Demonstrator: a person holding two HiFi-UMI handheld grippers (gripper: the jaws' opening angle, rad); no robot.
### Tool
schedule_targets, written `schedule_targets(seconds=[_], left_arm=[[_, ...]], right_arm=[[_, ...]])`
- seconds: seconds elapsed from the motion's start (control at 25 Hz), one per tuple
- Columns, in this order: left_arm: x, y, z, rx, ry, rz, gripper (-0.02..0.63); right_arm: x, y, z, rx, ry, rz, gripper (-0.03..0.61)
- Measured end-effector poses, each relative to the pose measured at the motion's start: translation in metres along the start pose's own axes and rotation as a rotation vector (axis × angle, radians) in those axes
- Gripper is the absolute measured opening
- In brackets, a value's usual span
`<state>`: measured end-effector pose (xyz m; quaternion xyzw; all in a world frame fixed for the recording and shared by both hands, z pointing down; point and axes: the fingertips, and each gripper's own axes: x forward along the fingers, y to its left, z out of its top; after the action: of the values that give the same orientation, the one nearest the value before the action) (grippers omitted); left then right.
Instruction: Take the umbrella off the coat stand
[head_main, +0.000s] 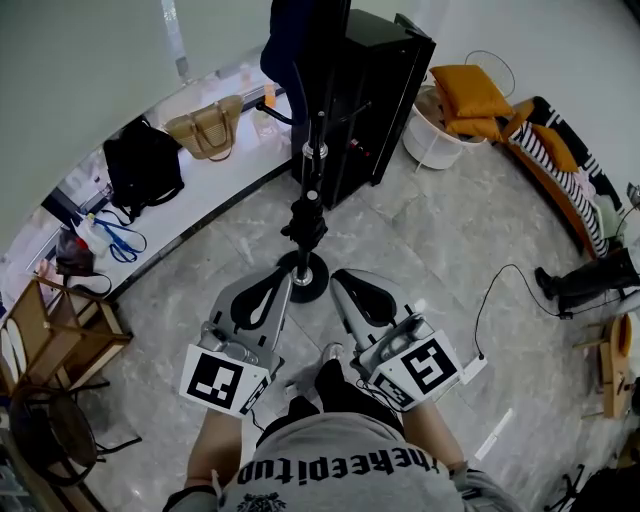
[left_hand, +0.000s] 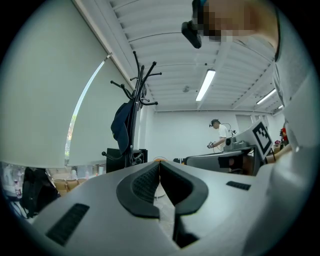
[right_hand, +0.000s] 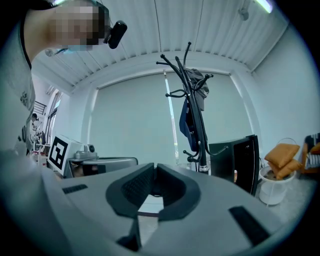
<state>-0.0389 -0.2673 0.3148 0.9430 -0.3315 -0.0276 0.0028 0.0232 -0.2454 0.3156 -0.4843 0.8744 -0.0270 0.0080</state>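
Grey printed shirt: nearest the lens, at the bottom edge of the head view, with both forearms reaching forward.

Marbled grey floor: spread under everything, a thin black cable looped across it at right.

White tabletop: long, along the window wall at upper left.

Coat stand: black pole on a round base, upright, straight ahead of both claws; curved hooks at the top in both gripper views.

Black cabinet: just behind the stand.

Umbrella: dark blue, folded, hung from the stand's upper hooks, close against the pole; likewise in the left gripper view; well apart from both claws.

White tub: right of the cabinet, orange cushions piled in it.

Left claw: pressed together, nothing between the pads, level, tip near the stand's base in the head view.

Right claw: pressed together, likewise empty, beside the left.

Black bag and tan handbag: on the tabletop, side by side.
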Motion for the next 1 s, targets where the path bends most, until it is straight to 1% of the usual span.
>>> schedule_targets(seconds=[0.64,1.0], left_arm=[[0.054,0.028,0.003,0.022,-0.004,0.097,0.015],[0.081,0.027,0.004,0.036,-0.022,0.147,0.015]], right_arm=[[0.04,-0.055,0.008,-0.006,-0.005,0.099,0.032],[0.045,-0.081,0.006,-0.019,0.006,0.155,0.04]])
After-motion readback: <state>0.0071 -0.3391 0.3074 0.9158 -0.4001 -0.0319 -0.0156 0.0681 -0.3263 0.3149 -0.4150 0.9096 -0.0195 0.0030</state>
